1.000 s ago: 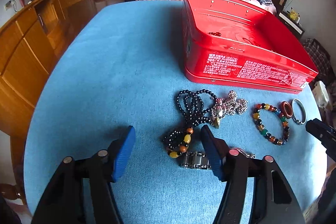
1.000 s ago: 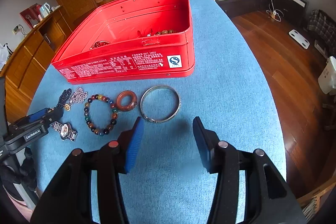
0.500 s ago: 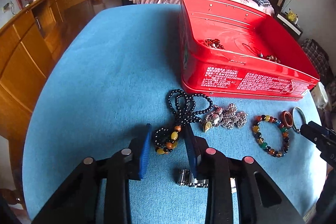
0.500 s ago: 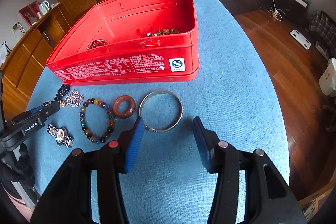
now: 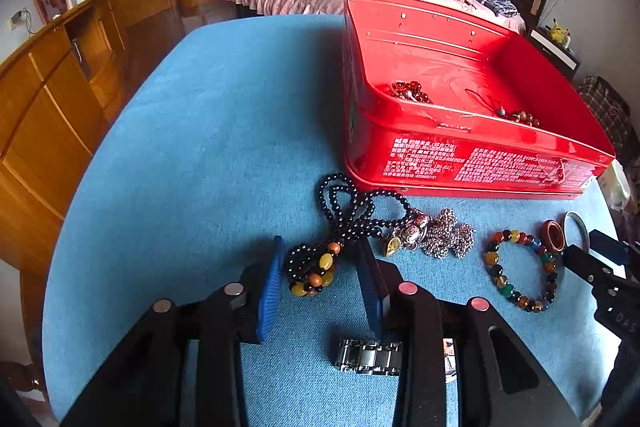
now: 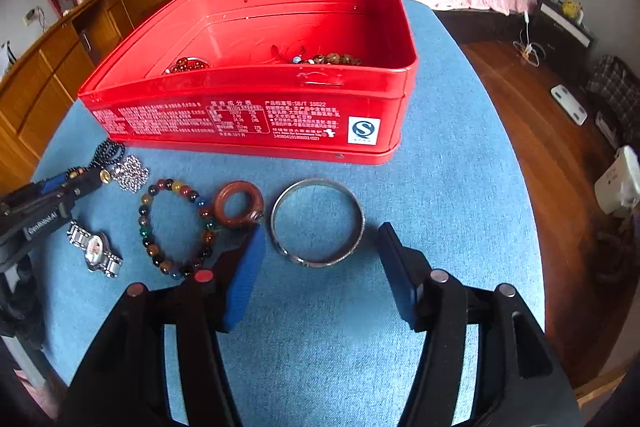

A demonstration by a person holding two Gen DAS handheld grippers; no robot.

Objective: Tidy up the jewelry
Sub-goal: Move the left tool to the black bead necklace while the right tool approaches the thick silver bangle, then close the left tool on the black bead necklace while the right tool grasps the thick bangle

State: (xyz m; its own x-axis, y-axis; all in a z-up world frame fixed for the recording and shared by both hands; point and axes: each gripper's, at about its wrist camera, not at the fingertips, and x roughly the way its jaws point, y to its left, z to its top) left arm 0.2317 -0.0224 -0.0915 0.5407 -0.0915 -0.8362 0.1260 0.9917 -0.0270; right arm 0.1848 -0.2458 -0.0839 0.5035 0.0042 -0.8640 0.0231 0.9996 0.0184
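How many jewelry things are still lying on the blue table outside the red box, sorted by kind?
Bead strands: 2, the black bead necklace and the colorful bead bracelet
Rings and bangles: 2, the brown ring and the silver bangle
Watches: 1, the silver watch
Sparkly silver pieces: 1, the sparkly silver piece
Total: 6

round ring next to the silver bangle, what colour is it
Reddish-brown ring, clearest in the right wrist view.
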